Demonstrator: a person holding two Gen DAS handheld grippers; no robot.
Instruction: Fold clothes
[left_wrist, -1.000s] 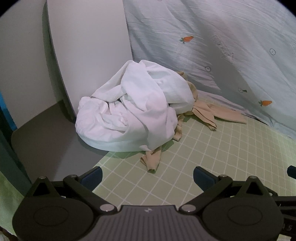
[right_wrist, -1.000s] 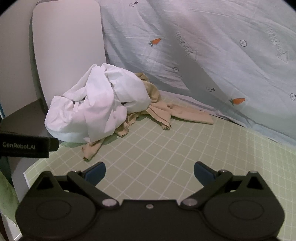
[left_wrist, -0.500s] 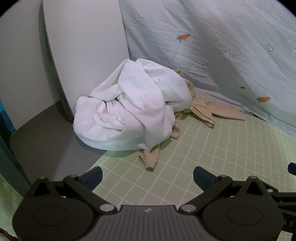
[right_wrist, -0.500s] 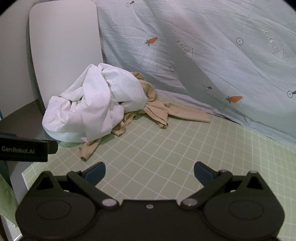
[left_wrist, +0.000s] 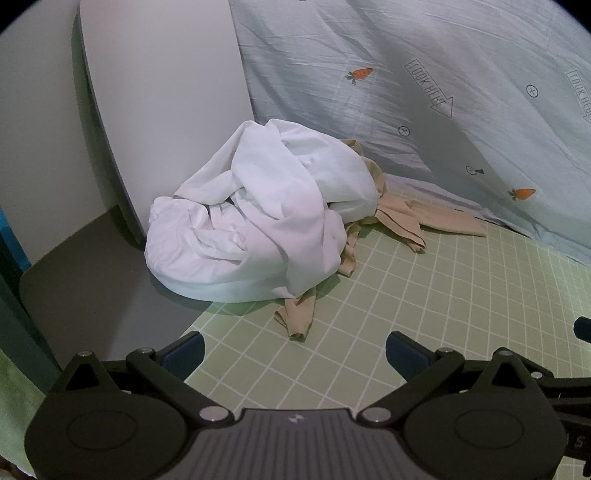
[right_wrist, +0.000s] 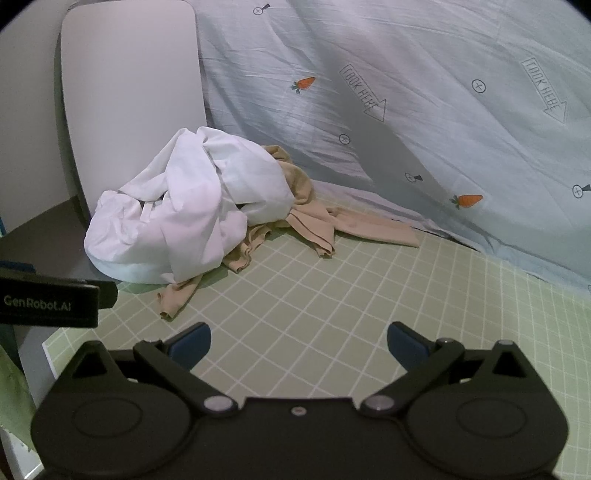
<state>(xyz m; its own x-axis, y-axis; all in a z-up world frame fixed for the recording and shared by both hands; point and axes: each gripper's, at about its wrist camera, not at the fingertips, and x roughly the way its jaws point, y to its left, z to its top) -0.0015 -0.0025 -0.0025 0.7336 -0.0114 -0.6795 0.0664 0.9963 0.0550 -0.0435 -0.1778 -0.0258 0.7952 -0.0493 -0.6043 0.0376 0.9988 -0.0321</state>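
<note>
Both grippers' jaws gape empty — left gripper (left_wrist: 294, 352), right gripper (right_wrist: 298, 341) — near the white garment (left_wrist: 258, 229).

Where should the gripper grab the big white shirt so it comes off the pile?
Probably the loose hanging flap at the near edge of the white garment, approached from the front over the green grid mat. That flap droops free, while the rest is bunched. The tan garment lies tangled underneath, so pinch only white cloth. The left gripper is open and nearest.

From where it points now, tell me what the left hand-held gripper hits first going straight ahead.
Probably the beige garment, the strip trailing out from under the white garment. The left hand-held gripper is open; depth is unclear.
</note>
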